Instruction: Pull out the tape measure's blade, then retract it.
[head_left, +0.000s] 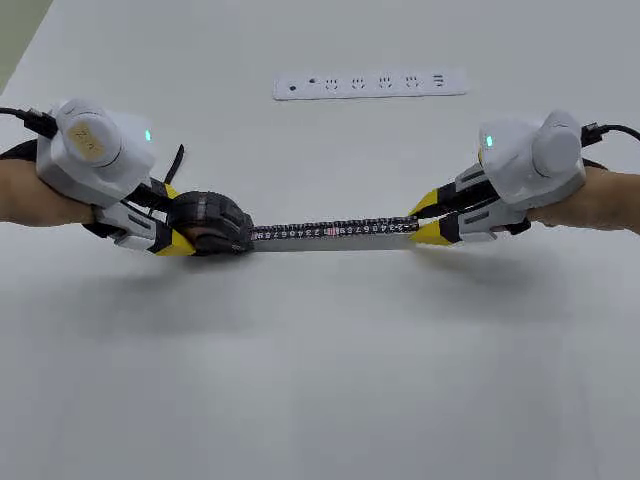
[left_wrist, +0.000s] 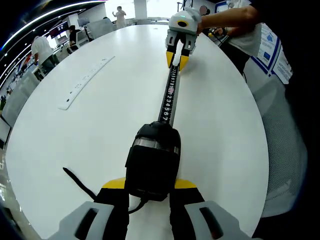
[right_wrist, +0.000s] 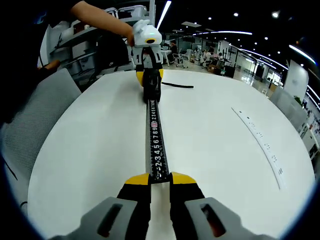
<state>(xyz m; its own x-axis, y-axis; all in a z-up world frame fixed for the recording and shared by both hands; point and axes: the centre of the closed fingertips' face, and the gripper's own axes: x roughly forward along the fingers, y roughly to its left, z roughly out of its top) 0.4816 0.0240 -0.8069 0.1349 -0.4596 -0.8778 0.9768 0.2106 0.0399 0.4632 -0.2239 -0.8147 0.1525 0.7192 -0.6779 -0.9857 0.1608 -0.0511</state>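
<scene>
- The left gripper (head_left: 178, 218) clamps the tape measure (head_left: 212, 222), centre left of the head view, on the table (head_left: 320, 380).
- The right gripper (head_left: 428, 217), centre right, pinches the tip of the blade (head_left: 335, 230).
- The blade stretches between them: pulling looks largely done, retracting remains.

Scale numerals 2 to 9 on the tape measure's blade (right_wrist: 155, 145)

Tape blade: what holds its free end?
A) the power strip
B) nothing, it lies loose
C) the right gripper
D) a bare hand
C: the right gripper pinches the tip of the blade, while the left gripper clamps the case.
</scene>
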